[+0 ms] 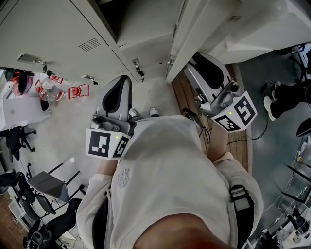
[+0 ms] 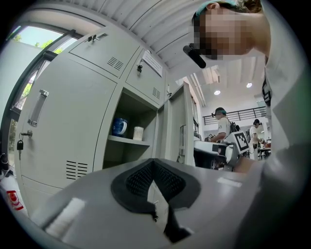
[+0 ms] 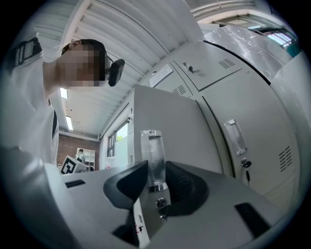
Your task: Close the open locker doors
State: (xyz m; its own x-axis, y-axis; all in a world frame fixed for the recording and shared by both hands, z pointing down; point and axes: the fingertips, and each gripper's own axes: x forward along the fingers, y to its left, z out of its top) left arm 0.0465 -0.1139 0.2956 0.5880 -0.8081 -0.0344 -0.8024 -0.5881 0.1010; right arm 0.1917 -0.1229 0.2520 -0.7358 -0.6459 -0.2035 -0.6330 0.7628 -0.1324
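Observation:
The grey lockers (image 1: 53, 34) fill the top of the head view. One locker door (image 1: 194, 29) swings out toward me, beside its dark open compartment (image 1: 116, 14). My right gripper (image 1: 193, 59) is at that door's free edge. In the right gripper view the jaws (image 3: 154, 168) sit tight on both sides of the clear door handle (image 3: 153, 146), with the door (image 3: 165, 112) rising behind. My left gripper (image 1: 121, 80) hangs shut and empty, clear of the lockers. Past its tips (image 2: 154, 163) I see the open compartment (image 2: 130, 146), holding a blue mug (image 2: 119, 126) and a white cup (image 2: 138, 133).
Closed locker doors with handles (image 3: 233, 137) stand on both sides. A white table (image 1: 19, 109), red items (image 1: 77, 91) and chairs (image 1: 46, 185) are to my left. A wooden platform (image 1: 243, 141) and another person's legs (image 1: 286, 97) are on the right. People (image 2: 222, 127) stand behind.

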